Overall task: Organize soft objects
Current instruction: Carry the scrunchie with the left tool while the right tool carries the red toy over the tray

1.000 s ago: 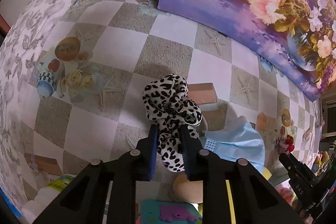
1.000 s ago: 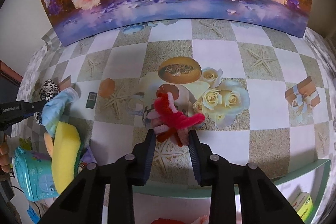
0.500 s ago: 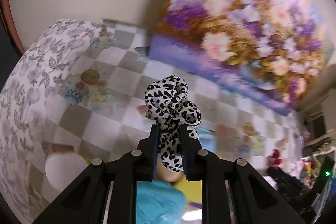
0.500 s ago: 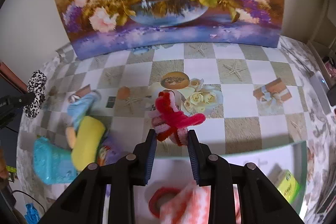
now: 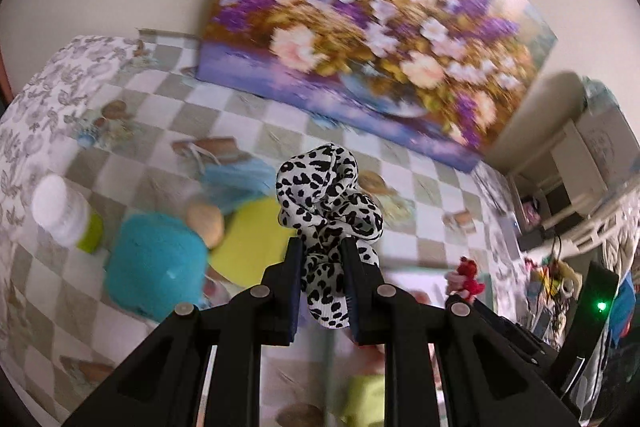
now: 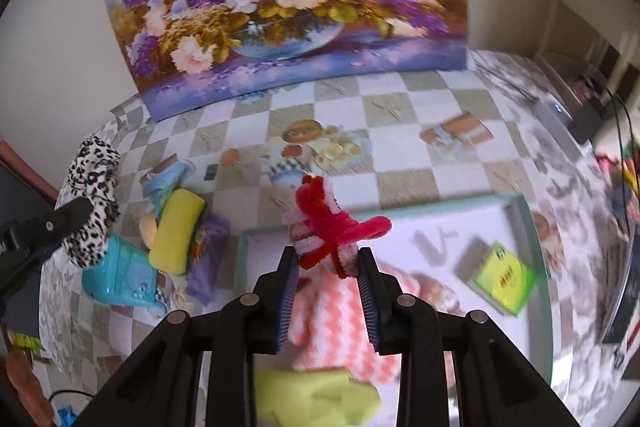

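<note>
scrunchie (image 5: pixel 328 203) clamped in left tool (image 5: pixel 320 287).

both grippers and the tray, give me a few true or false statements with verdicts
1. The left gripper is shut on the leopard-print scrunchie. True.
2. The right gripper is open and holds nothing. False: it is shut on the red and pink pipe-cleaner bundle.
3. A pink and white zigzag cloth lies in the tray. True.
4. The yellow sponge lies inside the tray. False: it sits outside it, on the checkered tablecloth.
</note>
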`<state>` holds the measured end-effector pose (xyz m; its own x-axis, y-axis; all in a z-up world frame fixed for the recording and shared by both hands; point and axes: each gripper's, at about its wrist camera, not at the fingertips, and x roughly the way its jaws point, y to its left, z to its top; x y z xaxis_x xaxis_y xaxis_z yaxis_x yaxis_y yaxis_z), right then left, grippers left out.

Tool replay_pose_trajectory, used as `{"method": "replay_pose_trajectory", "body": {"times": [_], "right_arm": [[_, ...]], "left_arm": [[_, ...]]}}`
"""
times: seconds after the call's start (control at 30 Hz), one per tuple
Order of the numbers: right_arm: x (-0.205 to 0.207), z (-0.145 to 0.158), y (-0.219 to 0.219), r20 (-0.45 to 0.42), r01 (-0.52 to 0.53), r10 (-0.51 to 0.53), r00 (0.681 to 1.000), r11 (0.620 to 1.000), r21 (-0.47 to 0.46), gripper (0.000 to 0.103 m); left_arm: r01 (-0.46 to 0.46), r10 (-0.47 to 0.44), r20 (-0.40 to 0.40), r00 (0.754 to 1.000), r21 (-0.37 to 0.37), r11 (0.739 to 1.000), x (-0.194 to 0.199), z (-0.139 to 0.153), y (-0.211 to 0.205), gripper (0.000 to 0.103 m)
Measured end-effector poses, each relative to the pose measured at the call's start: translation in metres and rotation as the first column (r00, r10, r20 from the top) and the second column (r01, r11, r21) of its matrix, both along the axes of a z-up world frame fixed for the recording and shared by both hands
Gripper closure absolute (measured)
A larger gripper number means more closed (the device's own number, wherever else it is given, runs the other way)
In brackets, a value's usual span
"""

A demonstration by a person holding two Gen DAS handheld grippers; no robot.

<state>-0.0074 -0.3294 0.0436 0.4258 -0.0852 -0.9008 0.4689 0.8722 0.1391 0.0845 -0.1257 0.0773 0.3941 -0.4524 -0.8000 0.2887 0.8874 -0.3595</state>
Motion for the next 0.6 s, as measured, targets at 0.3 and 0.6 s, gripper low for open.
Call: {"method": "replay_pose_trajectory", "body": {"times": [0.3,0.6], "right_arm": [[-0.037,-0.007,-0.021,-0.006,0.082,-0.082,0.997,0.997,0.004,0.072],[-0.06,-0.021,-0.059,-0.037,0.175,-0.174,0.984,0.985,0.013,0.071]], "left_arm": [[0.092,-0.091,-0.036,0.995,0.024,0.996,-0.039,-0.026,-0.047,0.083],[0.201,-0.2,-0.026,0.98,0.067,0.977,-0.054,-0.05,-0.091,0.083]]}}
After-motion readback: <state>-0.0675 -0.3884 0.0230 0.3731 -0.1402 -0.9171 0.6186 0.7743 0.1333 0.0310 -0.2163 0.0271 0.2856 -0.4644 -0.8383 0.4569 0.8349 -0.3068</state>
